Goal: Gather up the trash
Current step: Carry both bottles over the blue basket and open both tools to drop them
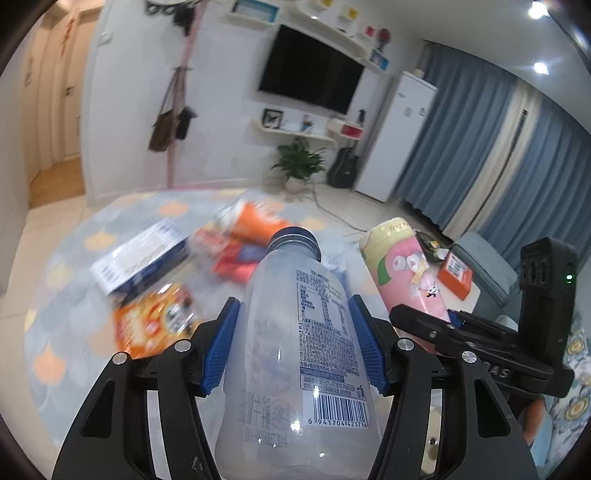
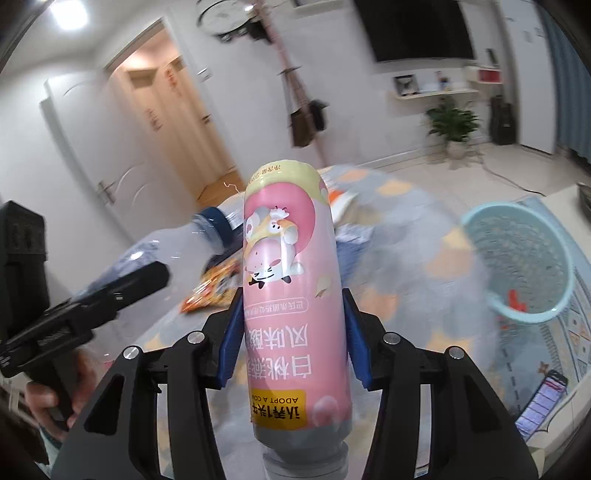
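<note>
Gripping the clear bottle (image 1: 295, 332) in left tongs (image 1: 295, 343) and pink bottle (image 2: 291, 295) in right tongs (image 2: 291, 343), each needed firm carrying toward the basket (image 2: 517, 258).

The clear bottle (image 1: 295, 350) sat between the left gripper's (image 1: 295, 343) pads, the yogurt bottle (image 2: 291, 295) between the right gripper's (image 2: 293, 339). Wrappers (image 1: 155, 321) and a box (image 1: 140, 258) lay on the rug (image 1: 66, 332) beyond them. A basket (image 2: 517, 258) lay right of the yogurt bottle.

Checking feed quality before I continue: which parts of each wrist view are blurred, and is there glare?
Left wrist view: clear bottle sharp, floor litter motion-smeared, ceiling lights flare. Right wrist view: pink bottle sharp, blue basket and rug smeared, one ceiling light blown out.
</note>
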`<act>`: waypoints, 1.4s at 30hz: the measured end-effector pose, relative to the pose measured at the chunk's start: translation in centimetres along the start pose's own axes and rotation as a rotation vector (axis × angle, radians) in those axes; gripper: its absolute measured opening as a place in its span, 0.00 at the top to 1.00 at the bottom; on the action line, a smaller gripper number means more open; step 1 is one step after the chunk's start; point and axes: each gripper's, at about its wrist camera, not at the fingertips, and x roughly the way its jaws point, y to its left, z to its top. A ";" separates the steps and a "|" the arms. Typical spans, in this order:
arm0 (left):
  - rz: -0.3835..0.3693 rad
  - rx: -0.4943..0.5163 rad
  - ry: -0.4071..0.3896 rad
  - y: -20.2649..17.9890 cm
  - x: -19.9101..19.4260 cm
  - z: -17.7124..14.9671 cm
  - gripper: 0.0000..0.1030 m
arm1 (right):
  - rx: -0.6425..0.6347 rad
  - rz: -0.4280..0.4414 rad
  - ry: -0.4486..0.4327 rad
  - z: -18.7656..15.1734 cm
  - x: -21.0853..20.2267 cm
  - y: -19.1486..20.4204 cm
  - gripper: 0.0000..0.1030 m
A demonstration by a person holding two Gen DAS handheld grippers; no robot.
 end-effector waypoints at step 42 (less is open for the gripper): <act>-0.233 -0.074 0.217 -17.0 28.5 5.0 0.31 | 0.495 -0.416 0.019 1.5 5.7 -31.3 0.49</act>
